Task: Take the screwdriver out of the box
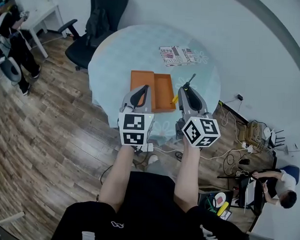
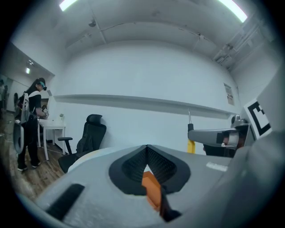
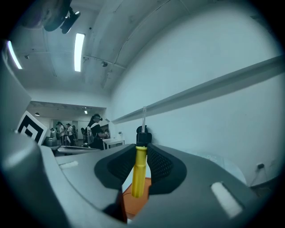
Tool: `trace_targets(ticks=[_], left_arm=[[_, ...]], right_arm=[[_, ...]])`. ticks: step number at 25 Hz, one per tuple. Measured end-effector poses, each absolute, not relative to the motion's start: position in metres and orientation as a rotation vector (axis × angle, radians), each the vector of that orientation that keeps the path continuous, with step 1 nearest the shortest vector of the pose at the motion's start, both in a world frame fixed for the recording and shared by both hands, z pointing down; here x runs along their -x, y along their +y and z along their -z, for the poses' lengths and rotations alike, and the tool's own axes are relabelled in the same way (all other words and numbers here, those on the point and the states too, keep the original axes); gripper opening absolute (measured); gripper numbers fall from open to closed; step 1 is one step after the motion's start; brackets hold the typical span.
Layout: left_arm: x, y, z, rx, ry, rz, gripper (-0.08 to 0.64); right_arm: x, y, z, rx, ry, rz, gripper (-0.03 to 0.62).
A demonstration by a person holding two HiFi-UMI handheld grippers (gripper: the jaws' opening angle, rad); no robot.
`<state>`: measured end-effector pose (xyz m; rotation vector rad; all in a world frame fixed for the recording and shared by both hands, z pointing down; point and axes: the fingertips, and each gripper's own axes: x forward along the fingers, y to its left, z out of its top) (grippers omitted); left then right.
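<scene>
An open orange box (image 1: 163,92) lies on the round pale table (image 1: 118,57), its lid (image 1: 141,82) folded out to the left. My right gripper (image 1: 186,90) is held above the table just right of the box, shut on a screwdriver. The screwdriver's yellow handle (image 3: 139,169) sits between the pads and its metal shaft (image 1: 190,79) pokes out past the tips. The box (image 3: 138,200) shows below the jaws. My left gripper (image 1: 139,90) hovers over the lid, jaws closed with nothing in them; orange (image 2: 151,187) shows under its tips (image 2: 147,149).
A patterned booklet (image 1: 178,55) lies at the table's far side. A black office chair (image 1: 96,26) stands behind the table. Cables and power strips (image 1: 240,140) litter the floor to the right. One person sits at the lower right (image 1: 280,183), another stands at the far left (image 1: 15,43).
</scene>
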<state>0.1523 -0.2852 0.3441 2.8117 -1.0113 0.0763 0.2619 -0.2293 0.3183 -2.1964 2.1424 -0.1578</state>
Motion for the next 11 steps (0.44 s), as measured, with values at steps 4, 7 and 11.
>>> trace_targets(ticks=[4,7,11], left_arm=[[-0.148,-0.287,-0.348,-2.808,-1.009,-0.082,0.003],[-0.15,-0.291,-0.349,-2.804,-1.011,-0.081,0.003],[-0.156,-0.298,-0.351,-2.805,-1.009,-0.079,0.003]], right_arm=[[-0.26,-0.233,-0.323,2.212,2.151,0.162,0.092],[-0.259,-0.239,-0.325,2.21,2.168,0.166,0.092],[-0.261,-0.25,-0.326,2.194,2.198,0.152,0.092]])
